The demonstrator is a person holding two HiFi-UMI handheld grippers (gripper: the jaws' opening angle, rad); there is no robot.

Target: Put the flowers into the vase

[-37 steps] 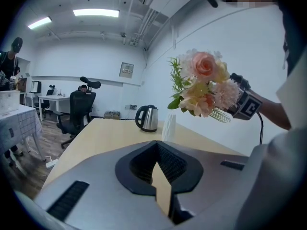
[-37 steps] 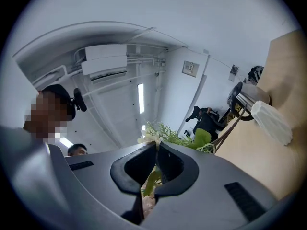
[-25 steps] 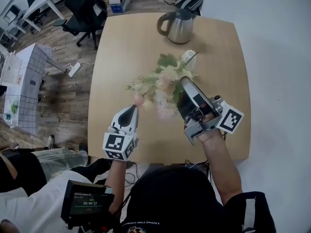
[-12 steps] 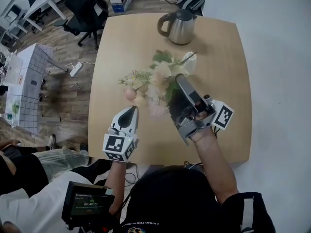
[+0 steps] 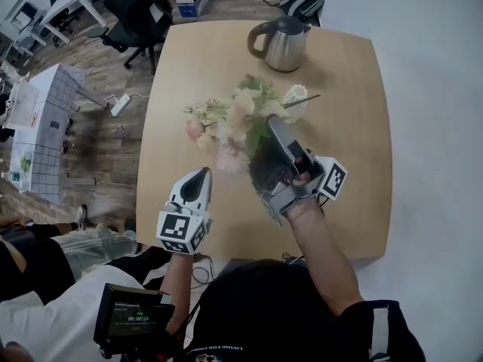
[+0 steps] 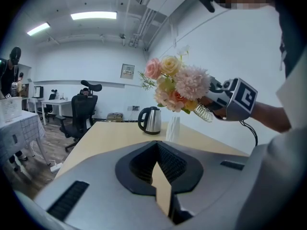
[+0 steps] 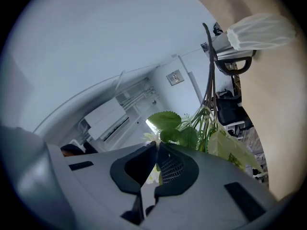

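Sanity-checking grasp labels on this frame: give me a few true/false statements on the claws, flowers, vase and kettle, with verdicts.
1. The right claw is shut on the flowers. True.
2. The flowers already stand in the vase. False: they are held in the air, and the vase stands apart on the table.
3. The left claw grips the kettle. False: it is shut and empty, and the kettle stands at the table's far end.
4. The vase stands upright near the kettle. True.

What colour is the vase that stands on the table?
White, with a ribbed surface. The vase shows best in the left gripper view, beside the kettle.
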